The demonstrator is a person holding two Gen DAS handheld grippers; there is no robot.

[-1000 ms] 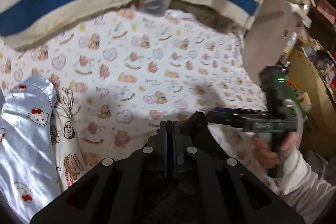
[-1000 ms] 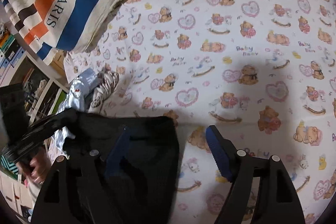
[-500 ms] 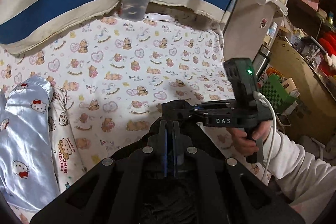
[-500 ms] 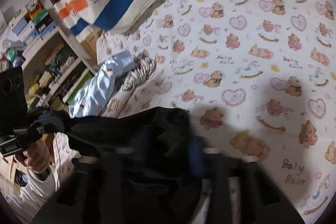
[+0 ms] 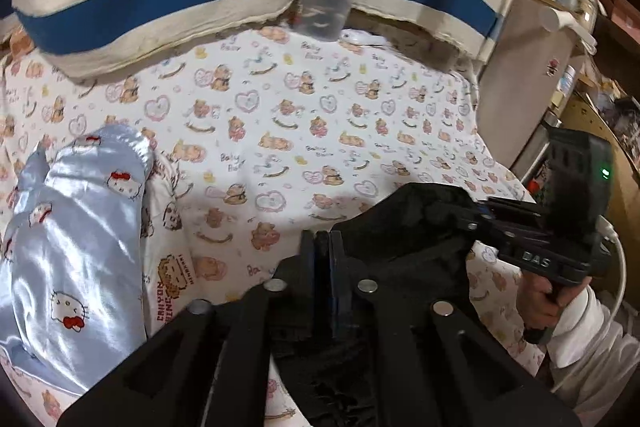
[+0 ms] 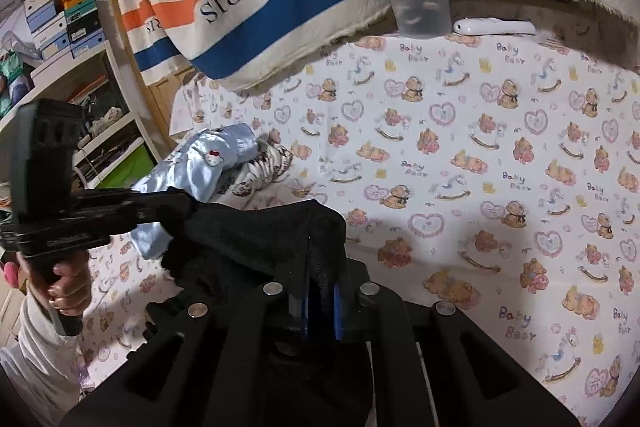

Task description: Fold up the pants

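Above the near edge of the bear-print sheet [image 6: 460, 131], the left gripper [image 5: 322, 247] and right gripper [image 6: 320, 291] each clamp narrowly on the black pants [image 6: 256, 239], held bunched and lifted, so every fold remains to be made.

Both grippers, left gripper [image 5: 322, 259] and right gripper [image 6: 320, 291], are showing black frames, silver screws and blue fingers [image 6: 335, 311]. White sleeves [image 5: 580, 355] are covering the wrists; a green light [image 5: 605, 172] is glowing.
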